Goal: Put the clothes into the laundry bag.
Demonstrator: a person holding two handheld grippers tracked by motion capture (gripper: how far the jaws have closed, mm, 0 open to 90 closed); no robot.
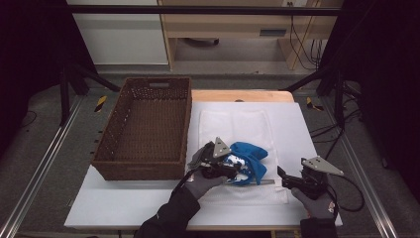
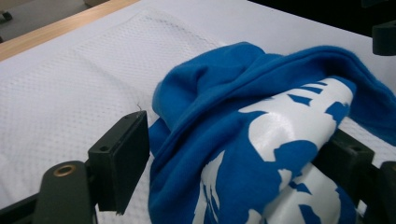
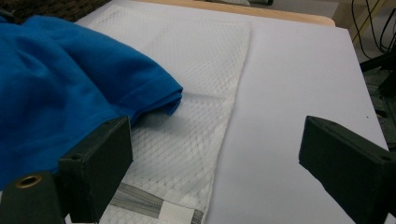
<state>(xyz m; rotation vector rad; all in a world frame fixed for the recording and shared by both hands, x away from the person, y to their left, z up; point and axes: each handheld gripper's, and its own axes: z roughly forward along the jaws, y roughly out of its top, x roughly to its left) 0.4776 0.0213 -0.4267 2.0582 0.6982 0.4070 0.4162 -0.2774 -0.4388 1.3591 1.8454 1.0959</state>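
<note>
The work in hand looks like getting a blue garment (image 1: 250,157) into a white mesh laundry bag (image 1: 236,130), and by the look of things it sits somewhere in the early middle. The garment – blue fleece-like cloth with a white print – lies crumpled on top of the mesh bag, at the bag's near end, not inside it as far as the pictures tell. The bag itself lies flat on the white board (image 1: 297,129), just to the right of the brown wicker basket (image 1: 143,130), which stands empty.

The left gripper (image 1: 233,171) is down at the near left edge of the garment. In the left gripper view its jaws stand apart with a bunched fold of the blue cloth (image 2: 261,154) between them; the left-hand pad is clear of the cloth, while the other jaw is partly hidden behind the printed fold, so no firm clamp shows. The right gripper (image 1: 286,179) waits to the right of the garment, near the bag's near right corner, jaws wide apart and holding nothing – its own view shows bare board between the pads, with the garment (image 3: 60,88) off to one side and the bag's grey zip strip (image 3: 149,205) near the bottom.

So, as a judgement: the garment has been brought onto the bag, but opening the bag's mouth, feeding the cloth in and closing it all remain. Whether the basket is the bag's final place is unclear.
</note>
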